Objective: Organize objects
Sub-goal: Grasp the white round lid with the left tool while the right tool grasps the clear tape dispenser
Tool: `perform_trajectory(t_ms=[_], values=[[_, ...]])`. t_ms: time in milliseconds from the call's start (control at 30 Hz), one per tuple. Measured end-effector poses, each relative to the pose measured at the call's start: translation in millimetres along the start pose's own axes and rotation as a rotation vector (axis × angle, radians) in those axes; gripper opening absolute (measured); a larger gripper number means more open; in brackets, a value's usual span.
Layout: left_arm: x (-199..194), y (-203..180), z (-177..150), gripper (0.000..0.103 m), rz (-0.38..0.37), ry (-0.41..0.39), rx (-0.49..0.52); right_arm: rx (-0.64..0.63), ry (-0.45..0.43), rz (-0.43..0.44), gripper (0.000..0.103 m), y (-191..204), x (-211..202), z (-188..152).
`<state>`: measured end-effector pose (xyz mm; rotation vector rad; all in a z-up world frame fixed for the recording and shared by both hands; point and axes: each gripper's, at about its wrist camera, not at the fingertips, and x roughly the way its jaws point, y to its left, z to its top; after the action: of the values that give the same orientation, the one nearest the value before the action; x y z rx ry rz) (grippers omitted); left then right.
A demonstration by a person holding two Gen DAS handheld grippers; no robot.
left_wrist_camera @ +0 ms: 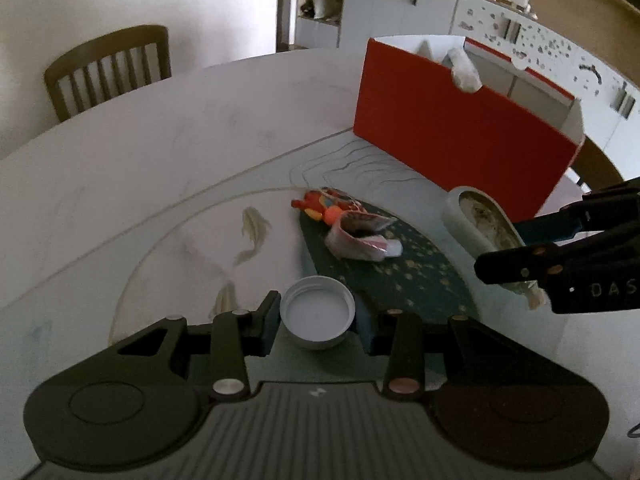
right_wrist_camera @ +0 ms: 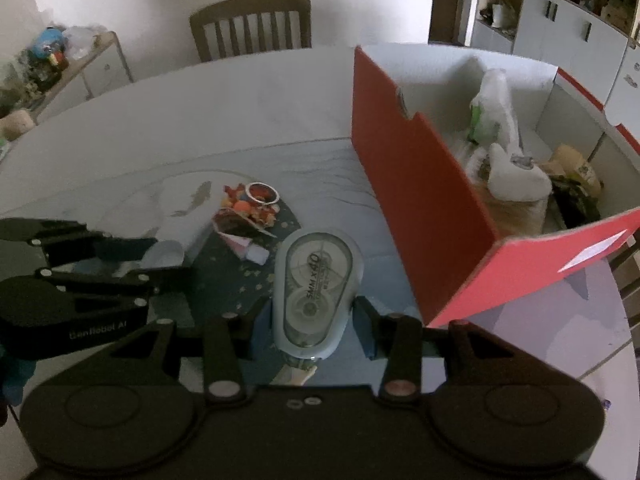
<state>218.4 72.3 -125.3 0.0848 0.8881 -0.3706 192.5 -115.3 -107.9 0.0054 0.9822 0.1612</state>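
My left gripper is shut on a white jar lid, held low over the table; it also shows at the left of the right wrist view. My right gripper is shut on a pale blue correction tape dispenser, which also shows in the left wrist view. The red cardboard box stands open to the right with bags and packets inside; it also shows in the left wrist view. A small pile of colourful toys and a torn wrapper lie on a dark mat.
The round white table has a placemat with fish drawings. A wooden chair stands at the far edge. White cabinets line the back right. A cluttered side shelf is at the far left.
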Motion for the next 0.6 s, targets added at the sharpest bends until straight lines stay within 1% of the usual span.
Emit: perform_trajectory(t_ms=[167, 267, 400, 600], values=[[-23.9, -10.8, 2.5, 0.038, 0.006, -0.017, -0.040, -0.003, -0.014, 0.033, 0.043, -3.3, -27.8, -2.2], [-38.7, -23.2, 8.6, 0.038, -0.008, -0.046, -0.049, -0.006, -0.031, 0.053, 0.043, -6.0, -44.7, -1.1], [-55.7, -41.9, 19.0, 0.038, -0.028, -0.085, -0.052, -0.019, -0.061, 0.065, 0.043, -9.9, -67.0, 2.3], [-76.8, -68.9, 34.0, 0.038, -0.048, -0.134, -0.027, -0.045, -0.105, 0.079, 0.043, -19.8, -96.2, 10.0]])
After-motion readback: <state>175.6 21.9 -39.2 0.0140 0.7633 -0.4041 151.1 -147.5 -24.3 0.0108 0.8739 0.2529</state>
